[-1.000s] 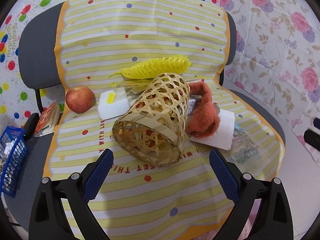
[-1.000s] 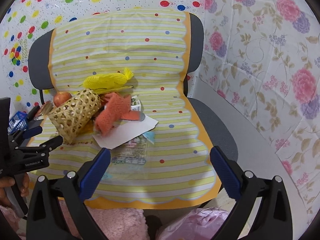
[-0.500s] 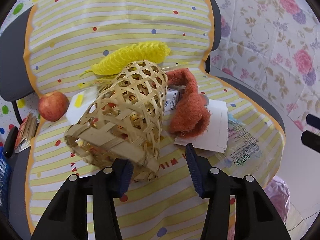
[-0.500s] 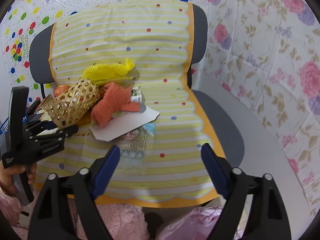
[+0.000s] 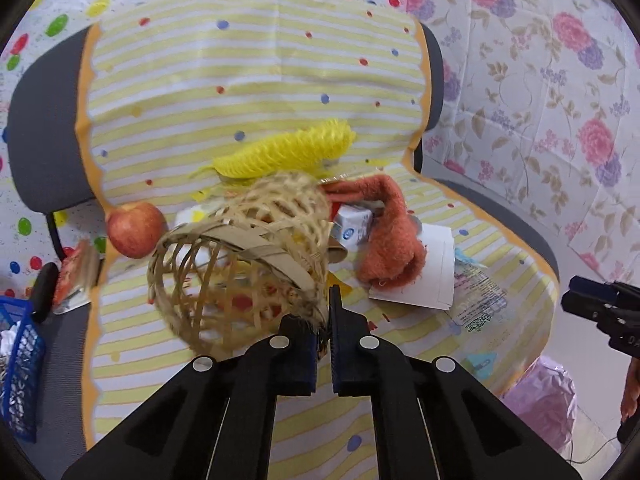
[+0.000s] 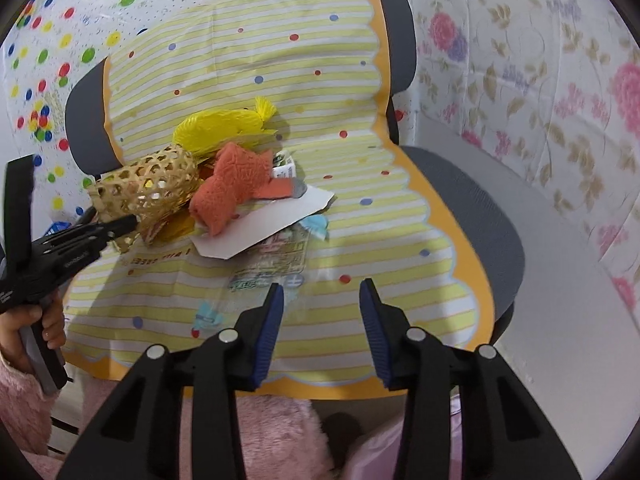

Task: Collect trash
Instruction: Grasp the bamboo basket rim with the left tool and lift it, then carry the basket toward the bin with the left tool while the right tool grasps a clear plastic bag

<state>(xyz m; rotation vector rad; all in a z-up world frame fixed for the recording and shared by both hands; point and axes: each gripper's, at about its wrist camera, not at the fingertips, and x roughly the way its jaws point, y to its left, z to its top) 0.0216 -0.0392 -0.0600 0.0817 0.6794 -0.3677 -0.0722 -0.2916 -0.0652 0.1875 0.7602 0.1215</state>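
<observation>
My left gripper (image 5: 323, 320) is shut on the rim of a woven bamboo basket (image 5: 244, 256) and holds it tilted above the chair seat; the basket also shows in the right wrist view (image 6: 148, 188). Beside it lie an orange fuzzy sock (image 5: 390, 236), a white card (image 5: 432, 272), a small white carton (image 5: 352, 226), a clear printed wrapper (image 5: 476, 300), a yellow net (image 5: 284, 154) and a red apple (image 5: 134, 230). My right gripper (image 6: 322, 312) is open and empty, near the seat's front edge, just in front of the wrapper (image 6: 276, 268).
The chair (image 6: 480, 208) wears a yellow striped cover (image 6: 248, 64). A blue basket (image 5: 20, 360) stands at the left. A pink bag (image 5: 540, 392) lies low at the right. Floral and dotted sheets hang behind.
My left gripper closed on the basket's rim and lifted and tilted it. My right gripper narrowed somewhat and moved in toward the wrapper.
</observation>
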